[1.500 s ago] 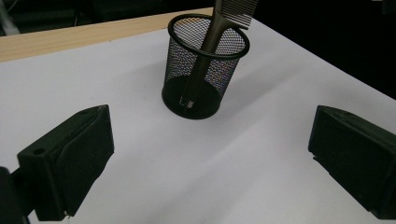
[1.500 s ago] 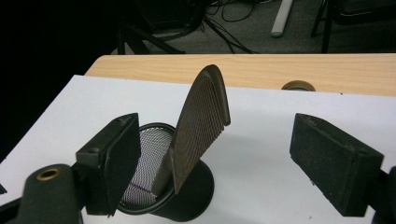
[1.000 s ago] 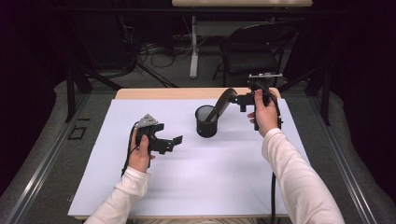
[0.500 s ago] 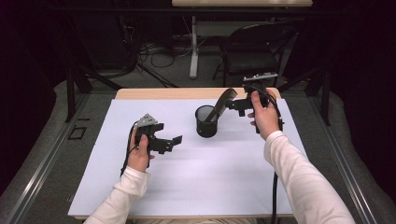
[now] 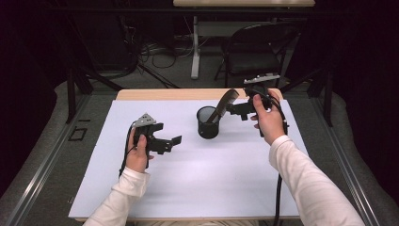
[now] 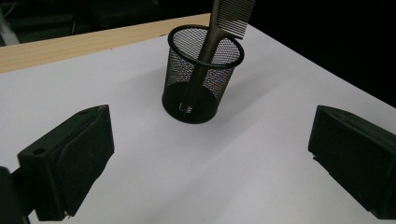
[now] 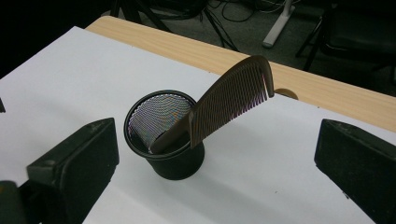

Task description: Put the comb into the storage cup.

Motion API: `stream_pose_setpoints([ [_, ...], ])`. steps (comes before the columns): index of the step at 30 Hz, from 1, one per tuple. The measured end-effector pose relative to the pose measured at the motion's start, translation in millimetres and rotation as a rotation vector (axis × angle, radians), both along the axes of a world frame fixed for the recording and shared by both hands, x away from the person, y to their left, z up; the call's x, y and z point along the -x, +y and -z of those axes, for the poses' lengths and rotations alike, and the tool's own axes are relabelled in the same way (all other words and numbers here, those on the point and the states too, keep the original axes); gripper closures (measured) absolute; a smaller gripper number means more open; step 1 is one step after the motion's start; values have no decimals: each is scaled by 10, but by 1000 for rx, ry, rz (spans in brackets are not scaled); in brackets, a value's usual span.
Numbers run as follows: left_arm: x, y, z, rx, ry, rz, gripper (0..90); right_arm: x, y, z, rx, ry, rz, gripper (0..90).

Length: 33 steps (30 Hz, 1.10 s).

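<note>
A black mesh cup [image 5: 207,125] [image 6: 196,79] [image 7: 163,140] stands on the white sheet. In it a brown comb [image 5: 225,104] [image 6: 231,14] [image 7: 233,100] leans handle down, teeth end up and toward the right. My right gripper [image 5: 236,111] [image 7: 217,156] hovers just right of the comb's top; its jaws have just been opening and now stand wide, with nothing pressed between the pads. My left gripper [image 5: 170,143] [image 6: 210,158] is held low over the sheet, left of the cup, pointing at it, open and holding nothing.
The white sheet [image 5: 188,188] covers most of a wooden table [image 5: 160,94], whose bare strip shows at the far edge. Beyond it are a dark chair [image 5: 259,47] and cables on the floor. A black cable [image 5: 278,197] trails from the right gripper along the forearm.
My right gripper has drawn back to the right and slightly up from the comb, its jaws spreading. The comb stays leaning in the cup. The left gripper has not moved.
</note>
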State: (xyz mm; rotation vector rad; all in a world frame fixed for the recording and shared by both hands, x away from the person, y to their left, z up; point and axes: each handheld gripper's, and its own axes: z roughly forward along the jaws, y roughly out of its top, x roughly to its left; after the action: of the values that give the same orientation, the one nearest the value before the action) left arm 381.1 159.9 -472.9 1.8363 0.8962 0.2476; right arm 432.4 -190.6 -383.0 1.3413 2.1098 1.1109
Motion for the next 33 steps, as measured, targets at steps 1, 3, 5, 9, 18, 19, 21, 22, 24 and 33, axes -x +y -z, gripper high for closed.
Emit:
stream_pose_setpoints([
  [1, 0, 8, -8, -1, -1, 1, 5, 11, -3, -8, 5, -6, -4, 0],
  [3, 1, 23, -22, 4, -3, 1, 5, 37, -2, -23, 9, -11, -9, 0],
  [5, 3, 39, -38, 9, -4, -3, 5, 60, -1, -34, 10, -14, -13, 0],
  [9, 3, 78, -69, 16, -8, -4, 5, 109, 4, -52, 13, -20, -27, 0],
  [18, 3, 146, -115, 32, -13, -16, 5, 240, 35, -34, 12, -25, -61, 0],
  [19, 4, 148, -117, 36, -14, -19, 5, 255, 39, -30, 12, -29, -65, 0],
  [21, 3, 157, -123, 34, -13, -21, 5, 286, 44, -20, 16, -35, -72, 0],
  [22, 2, 163, -124, 36, -14, -20, 5, 298, 43, -13, 16, -38, -81, 0],
  [24, 0, 170, -127, 36, -13, -20, 5, 324, 44, 4, 5, -35, -90, 0],
  [33, -2, 199, -139, 41, -13, -26, 5, 444, 17, 116, -29, -24, -109, 0],
])
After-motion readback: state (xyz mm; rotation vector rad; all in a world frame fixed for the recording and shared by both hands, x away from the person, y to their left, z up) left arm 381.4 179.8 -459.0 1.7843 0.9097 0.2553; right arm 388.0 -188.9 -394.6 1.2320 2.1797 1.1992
